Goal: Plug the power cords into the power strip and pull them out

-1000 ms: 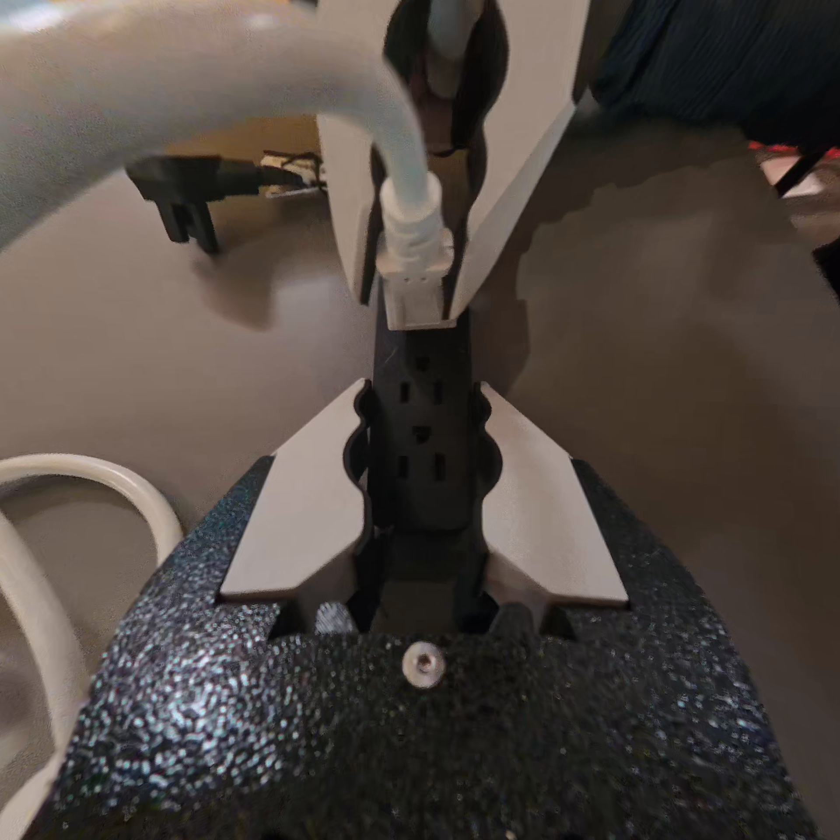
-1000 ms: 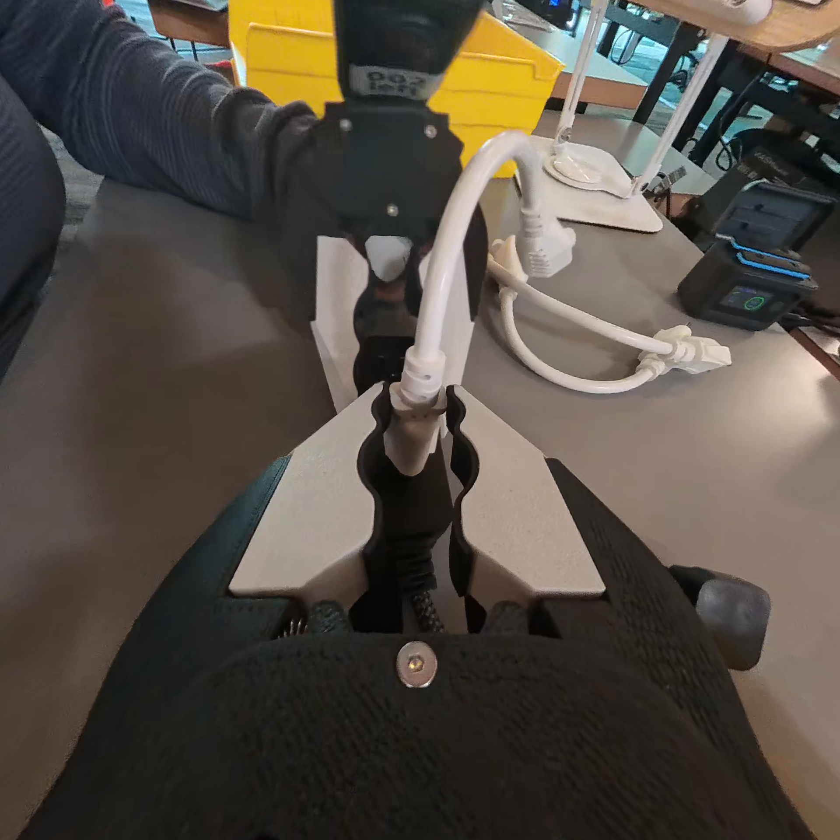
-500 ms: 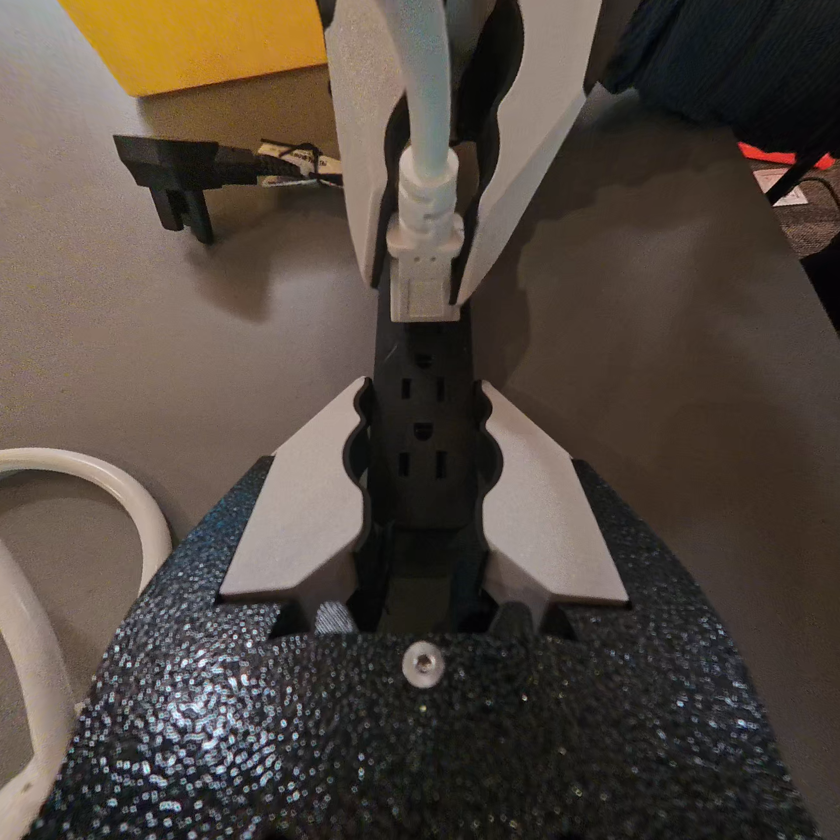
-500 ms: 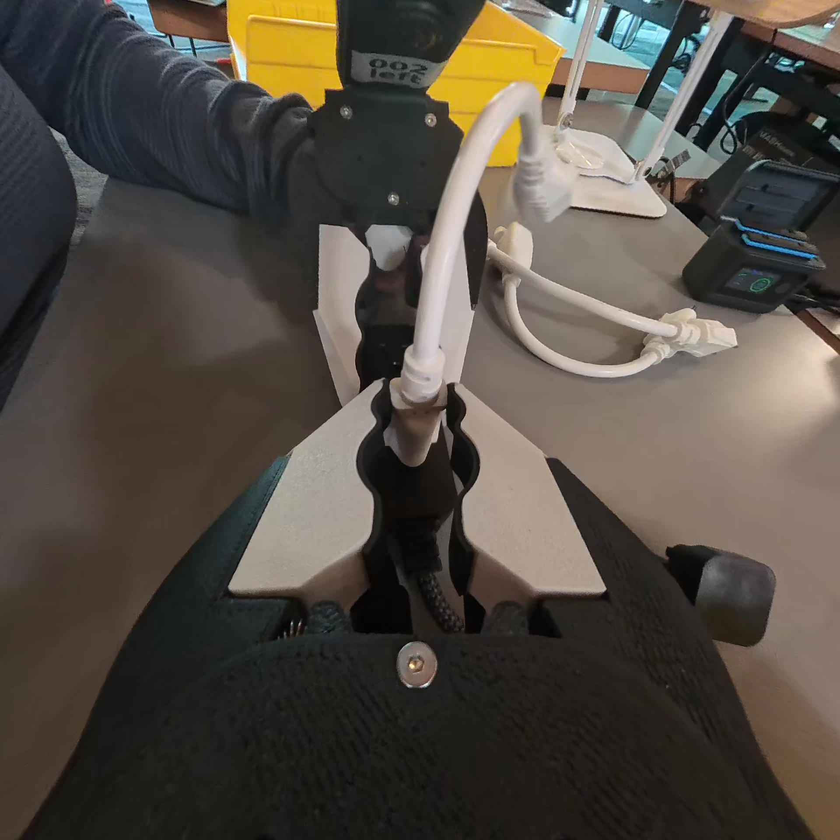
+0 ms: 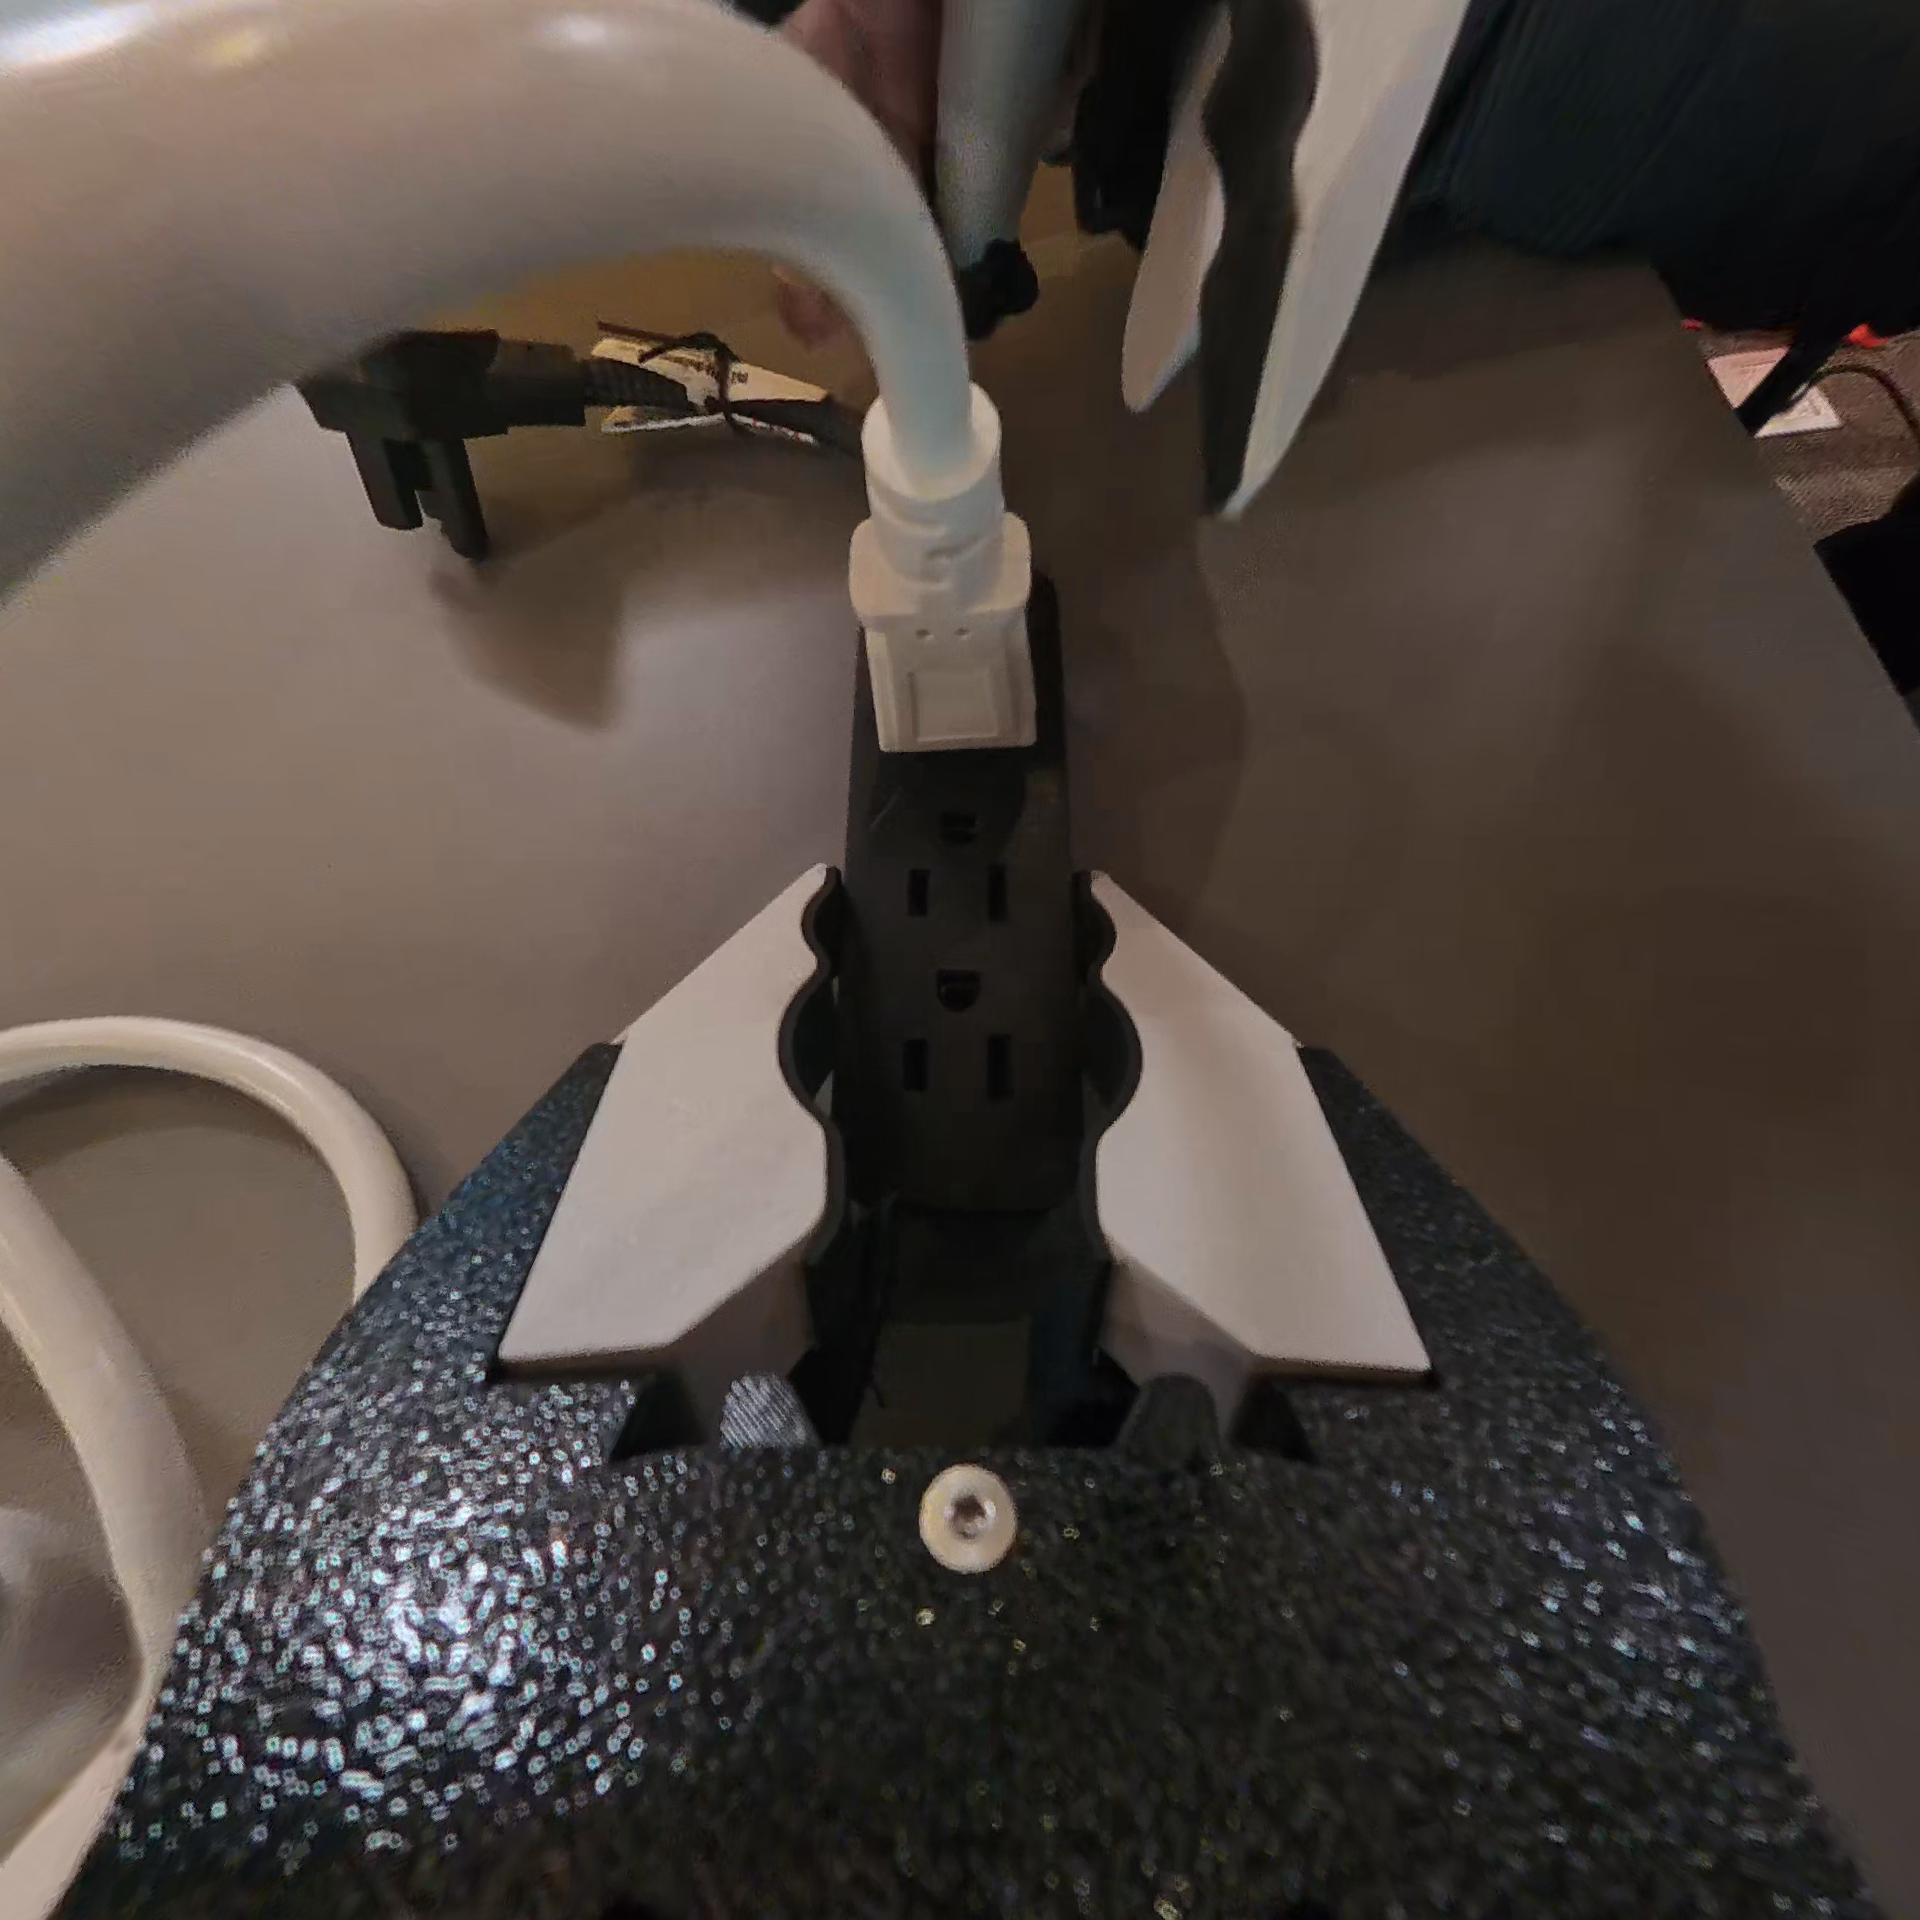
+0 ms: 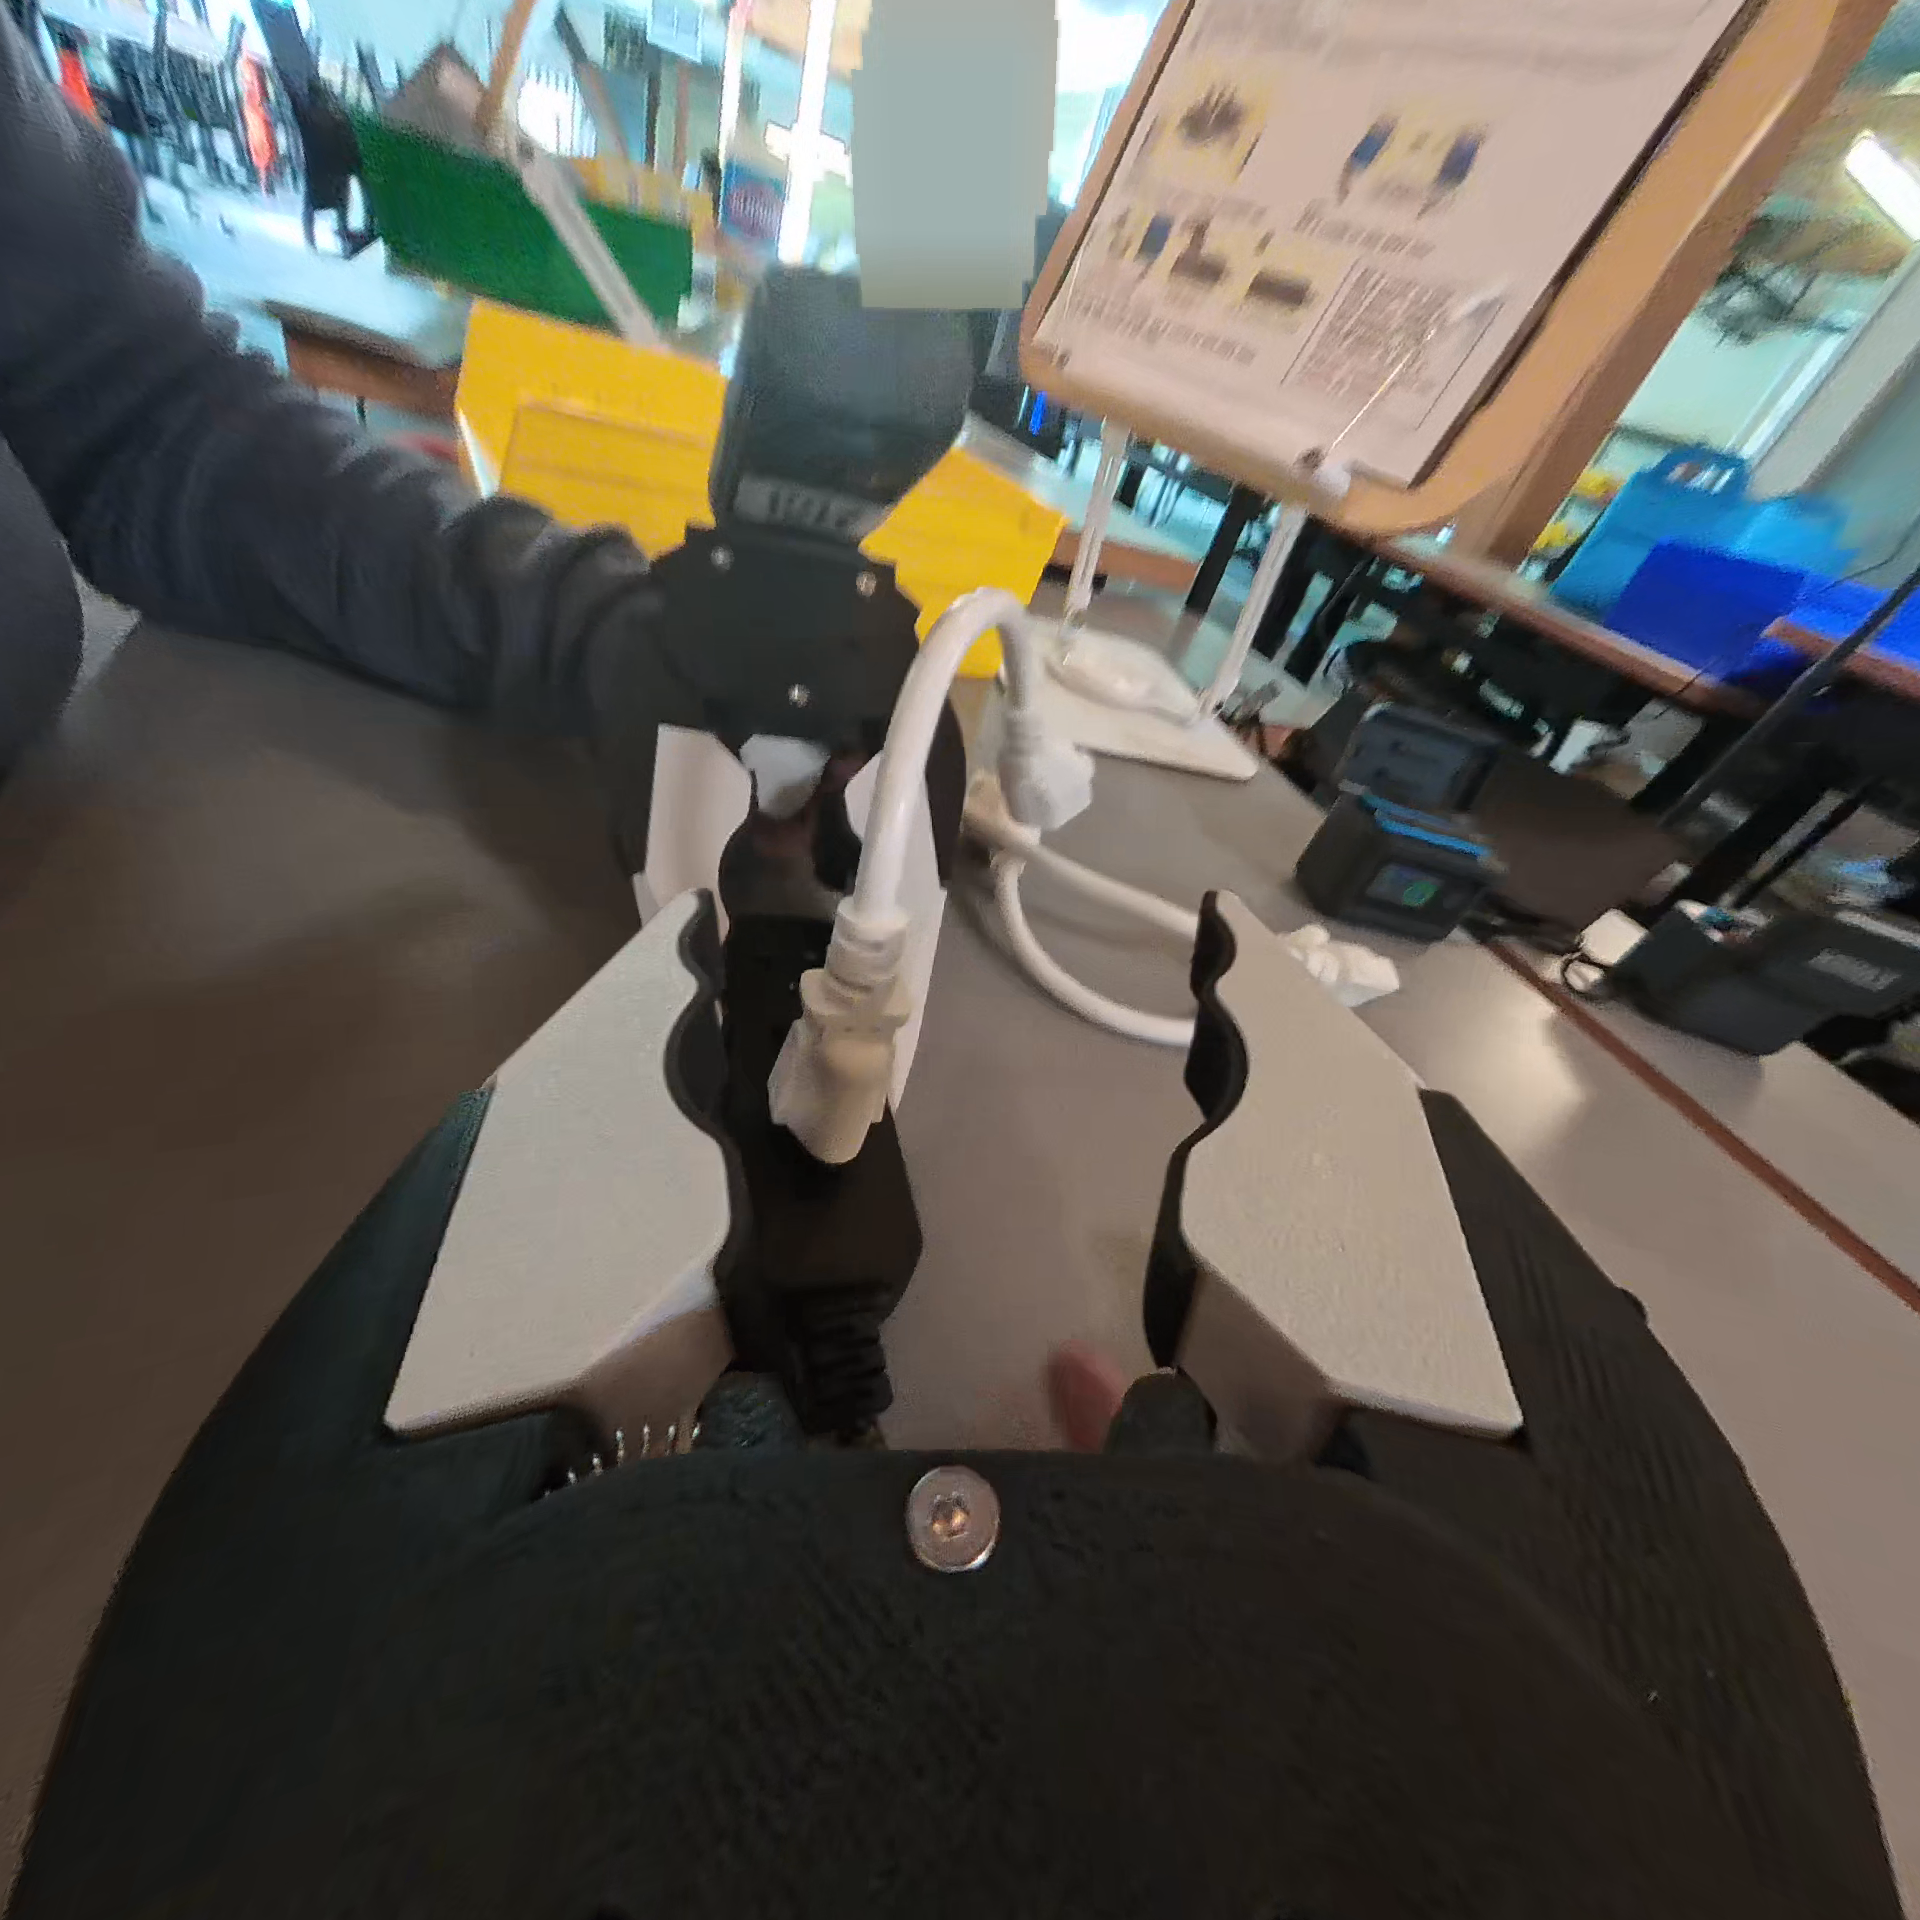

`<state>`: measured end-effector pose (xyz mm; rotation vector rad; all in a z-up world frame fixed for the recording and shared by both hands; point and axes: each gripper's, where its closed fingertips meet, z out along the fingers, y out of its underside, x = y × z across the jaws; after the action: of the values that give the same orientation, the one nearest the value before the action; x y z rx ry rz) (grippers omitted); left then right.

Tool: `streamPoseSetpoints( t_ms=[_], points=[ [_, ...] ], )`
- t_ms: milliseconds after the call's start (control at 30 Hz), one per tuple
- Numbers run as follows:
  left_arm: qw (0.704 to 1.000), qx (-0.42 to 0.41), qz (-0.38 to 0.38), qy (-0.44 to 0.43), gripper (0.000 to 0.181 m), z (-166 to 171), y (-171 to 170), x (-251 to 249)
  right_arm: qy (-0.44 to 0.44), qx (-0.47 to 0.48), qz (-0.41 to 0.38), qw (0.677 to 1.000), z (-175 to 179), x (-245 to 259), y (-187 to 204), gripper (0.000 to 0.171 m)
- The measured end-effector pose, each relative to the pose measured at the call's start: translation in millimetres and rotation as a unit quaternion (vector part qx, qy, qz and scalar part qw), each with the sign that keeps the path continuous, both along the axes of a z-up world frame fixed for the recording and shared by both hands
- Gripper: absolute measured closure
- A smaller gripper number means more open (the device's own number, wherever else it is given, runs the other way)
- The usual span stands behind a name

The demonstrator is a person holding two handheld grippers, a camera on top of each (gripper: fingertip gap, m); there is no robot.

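Observation:
A black power strip (image 5: pixel 961 1039) lies on the grey table, and my left gripper (image 5: pixel 958 881) is shut on its near end. A white plug (image 5: pixel 951 665) stands seated in the strip's far outlet, its white cord (image 5: pixel 582 156) arching up and to the left. My right gripper (image 6: pixel 956 914) is open and empty, raised just behind the plug (image 6: pixel 842 1049), its left finger close beside the strip (image 6: pixel 821 1216). Its white fingers (image 5: pixel 1320 260) show above the strip in the left wrist view. The left gripper (image 6: pixel 790 644) faces it from the far end.
The strip's own black plug (image 5: pixel 405 436) and braided cable lie at the back left. More white cords (image 6: pixel 1049 966) lie right of the strip. A black power unit (image 6: pixel 1392 873), a yellow bin (image 6: pixel 582 436) and a sign on a stand (image 6: pixel 1299 208) stand beyond. Left tips to right tips: about 9 cm.
My right gripper has opened, let go of the white plug and drawn up and back. The plug stays in the strip. The left gripper still holds the strip.

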<state>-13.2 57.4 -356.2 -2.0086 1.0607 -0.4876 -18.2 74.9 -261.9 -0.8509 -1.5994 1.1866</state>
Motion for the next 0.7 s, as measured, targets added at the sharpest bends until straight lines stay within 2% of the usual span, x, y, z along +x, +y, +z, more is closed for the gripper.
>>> streamPoseSetpoints(
  t_ms=[100,367,500,567,600,633,700],
  points=[
    [1.0,-0.001,0.009,0.0,0.138,0,0,-11,0.029,-0.007,-0.001,1.0,9,0,-1,0.081],
    [1.0,-0.008,0.025,-0.005,0.138,0,0,-32,0.037,0.052,-0.047,0.997,-3,-20,3,0.082],
    [1.0,-0.003,0.022,-0.001,0.139,0,-2,-34,0.084,0.06,-0.085,0.991,5,-32,21,0.083],
    [1.0,-0.002,0.029,0.0,0.138,0,-3,-39,0.121,0.109,-0.093,0.982,14,-35,22,0.078],
    [0.999,-0.002,0.034,0.0,0.138,0,-4,-43,0.144,0.149,-0.105,0.973,20,-36,21,0.082],
    [0.999,-0.003,0.037,-0.001,0.139,0,-6,-48,0.17,0.192,-0.117,0.96,26,-37,19,0.1],
    [0.999,-0.004,0.043,-0.002,0.138,0,-11,-58,0.18,0.227,-0.065,0.955,27,-41,1,0.124]
  ],
)
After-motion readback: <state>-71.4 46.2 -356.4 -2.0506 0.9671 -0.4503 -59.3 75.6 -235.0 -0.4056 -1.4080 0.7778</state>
